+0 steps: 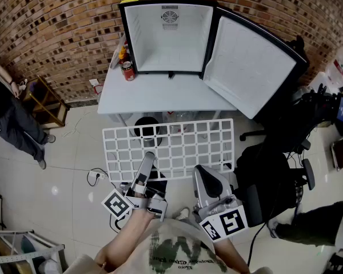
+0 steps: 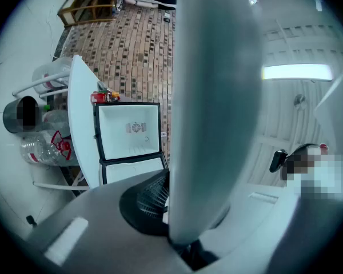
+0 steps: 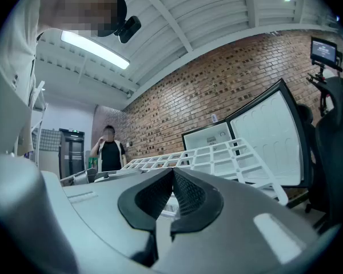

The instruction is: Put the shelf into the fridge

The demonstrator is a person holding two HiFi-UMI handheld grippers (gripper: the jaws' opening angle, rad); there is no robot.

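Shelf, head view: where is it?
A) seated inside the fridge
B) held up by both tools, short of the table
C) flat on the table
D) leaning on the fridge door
B: the shelf hangs over the floor in front of the table, its near edge gripped by the left tool and the right tool, and the open fridge is bare inside.
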